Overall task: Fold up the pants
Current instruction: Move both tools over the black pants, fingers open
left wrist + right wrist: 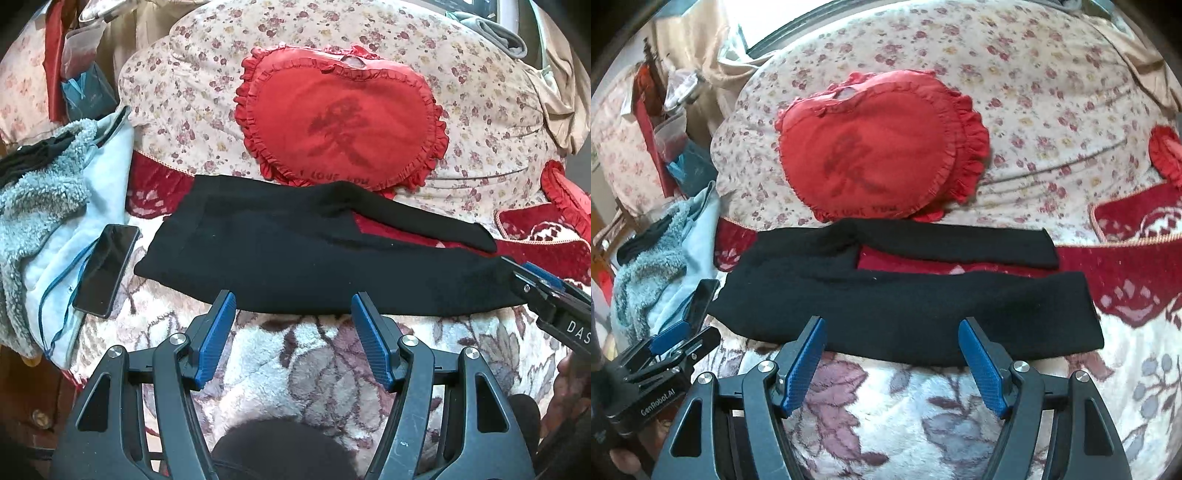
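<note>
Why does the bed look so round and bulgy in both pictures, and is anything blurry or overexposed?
Left wrist view: fisheye bends the black pants into an arc, dark corners, sharp focus. Right wrist view: same bulge, heart pillow slightly soft, daylight washes out the floral quilt.

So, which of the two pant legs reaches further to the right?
The near leg, the one closest to the tongs; the far leg, by the red heart pillow, ends shorter.

One pants point(295, 254), one phone point(105, 269) — two grippers
</note>
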Demonstrator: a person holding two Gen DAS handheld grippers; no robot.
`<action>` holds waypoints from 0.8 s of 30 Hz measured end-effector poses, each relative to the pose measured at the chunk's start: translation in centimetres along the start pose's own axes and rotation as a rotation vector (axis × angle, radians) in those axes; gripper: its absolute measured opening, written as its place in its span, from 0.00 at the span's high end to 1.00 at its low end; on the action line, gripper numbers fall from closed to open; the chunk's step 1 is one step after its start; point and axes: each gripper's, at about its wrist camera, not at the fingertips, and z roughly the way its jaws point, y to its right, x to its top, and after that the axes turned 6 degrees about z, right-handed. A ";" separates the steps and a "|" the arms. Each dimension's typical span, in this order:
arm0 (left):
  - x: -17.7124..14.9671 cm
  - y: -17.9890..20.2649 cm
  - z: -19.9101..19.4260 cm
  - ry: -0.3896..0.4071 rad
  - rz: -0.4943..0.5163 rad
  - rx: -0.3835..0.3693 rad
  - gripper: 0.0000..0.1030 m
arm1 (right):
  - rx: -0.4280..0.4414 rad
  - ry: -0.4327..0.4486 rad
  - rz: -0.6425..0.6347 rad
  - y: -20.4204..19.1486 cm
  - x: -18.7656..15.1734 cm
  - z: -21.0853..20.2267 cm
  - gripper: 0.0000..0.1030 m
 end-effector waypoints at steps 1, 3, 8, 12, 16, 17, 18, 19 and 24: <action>0.0 0.0 0.0 -0.001 0.000 -0.001 0.37 | 0.006 0.007 -0.002 -0.3 0.0 -0.1 0.29; 0.0 0.0 0.1 -0.003 -0.004 -0.005 0.37 | 0.016 0.009 -0.006 -0.8 0.1 0.0 0.29; -0.2 0.0 0.6 -0.015 -0.008 -0.010 0.37 | -0.004 -0.008 -0.058 -2.1 -0.3 0.6 0.29; -0.3 -0.1 1.0 -0.028 -0.017 -0.018 0.37 | 0.007 -0.018 -0.066 -2.3 -0.6 1.0 0.29; -0.4 -0.1 1.3 -0.038 -0.018 -0.025 0.37 | -0.013 -0.030 -0.085 -2.8 -0.8 1.5 0.29; -0.4 -0.1 1.4 -0.039 -0.017 -0.025 0.37 | -0.014 -0.036 -0.088 -2.9 -0.8 1.7 0.29; -0.4 -0.1 1.4 -0.039 -0.018 -0.025 0.37 | -0.015 -0.041 -0.087 -2.9 -0.9 1.9 0.29; -0.4 -0.2 1.5 -0.040 -0.019 -0.025 0.37 | -0.014 -0.045 -0.085 -2.8 -0.9 2.0 0.29; -0.5 -0.3 1.7 -0.045 -0.025 -0.027 0.37 | -0.020 -0.062 -0.075 -2.6 -0.9 2.6 0.29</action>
